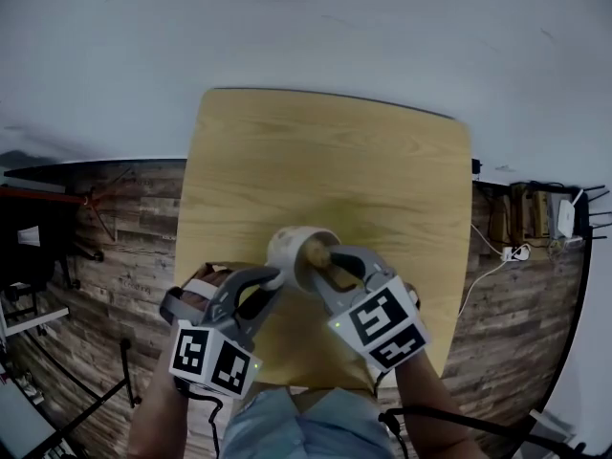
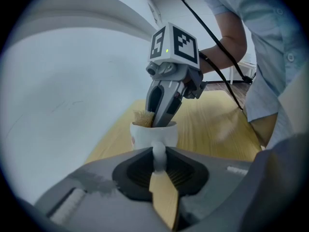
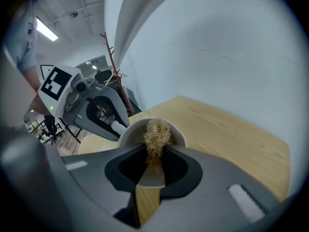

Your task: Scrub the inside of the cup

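Cup (image 2: 143, 135) handle (image 2: 158, 152) in left tongs (image 2: 158, 162), scrubber (image 3: 157, 132) of right tongs (image 3: 153, 154) inside.

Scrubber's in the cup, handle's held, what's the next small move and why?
Probably push the scrubber deeper and sweep it around the inner wall of the cup: the right gripper is clamped on it with the tuft only near the rim, and the left gripper pinches the handle, so the cup looks steadied.
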The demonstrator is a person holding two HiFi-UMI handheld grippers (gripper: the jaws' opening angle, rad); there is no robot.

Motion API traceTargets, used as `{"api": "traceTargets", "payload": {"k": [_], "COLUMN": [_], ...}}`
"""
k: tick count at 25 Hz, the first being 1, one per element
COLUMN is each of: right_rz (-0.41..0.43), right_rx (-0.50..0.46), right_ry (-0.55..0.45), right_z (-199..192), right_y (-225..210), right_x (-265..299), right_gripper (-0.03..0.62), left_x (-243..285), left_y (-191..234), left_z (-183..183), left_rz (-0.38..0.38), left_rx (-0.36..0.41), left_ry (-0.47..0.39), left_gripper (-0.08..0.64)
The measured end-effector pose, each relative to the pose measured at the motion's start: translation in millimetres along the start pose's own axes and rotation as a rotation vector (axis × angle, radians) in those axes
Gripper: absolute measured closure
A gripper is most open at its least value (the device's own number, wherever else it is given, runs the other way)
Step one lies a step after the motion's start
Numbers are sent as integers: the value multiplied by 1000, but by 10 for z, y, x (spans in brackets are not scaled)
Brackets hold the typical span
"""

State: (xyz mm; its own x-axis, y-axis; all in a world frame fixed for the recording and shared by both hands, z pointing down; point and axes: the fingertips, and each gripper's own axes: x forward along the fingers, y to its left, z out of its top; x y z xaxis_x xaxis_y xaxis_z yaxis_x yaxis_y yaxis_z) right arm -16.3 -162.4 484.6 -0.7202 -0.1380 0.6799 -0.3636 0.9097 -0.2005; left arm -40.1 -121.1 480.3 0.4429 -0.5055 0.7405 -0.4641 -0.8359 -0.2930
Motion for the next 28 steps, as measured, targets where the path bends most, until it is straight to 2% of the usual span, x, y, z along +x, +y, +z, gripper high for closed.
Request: {"api": "traceTargets", "payload": {"k": [7,13,18,21,28], "right_rz": [-29,-13,11,64,185], "right_rx": [-117,-153,-113,-38,116], "right_ry": [83,174,226,238,166], "right_z": [-68,-133,-194,-235,-156], "right_y": [-43,-41,14,76,192], "right_x": [175,181,166,159,162], "right_gripper": [518,519,522,522,522], "left_x": [-6,1,15,14,29], "left_y": [26,71,96,84,36], "left_z": [-20,-32,-16,-29,-59], "left_rz": [-11,5,15,13,0], "left_rx": [9,21,30,43,62], "left_ry": [2,14,19,25,39], "left_gripper": [479,480,482,482,488]}}
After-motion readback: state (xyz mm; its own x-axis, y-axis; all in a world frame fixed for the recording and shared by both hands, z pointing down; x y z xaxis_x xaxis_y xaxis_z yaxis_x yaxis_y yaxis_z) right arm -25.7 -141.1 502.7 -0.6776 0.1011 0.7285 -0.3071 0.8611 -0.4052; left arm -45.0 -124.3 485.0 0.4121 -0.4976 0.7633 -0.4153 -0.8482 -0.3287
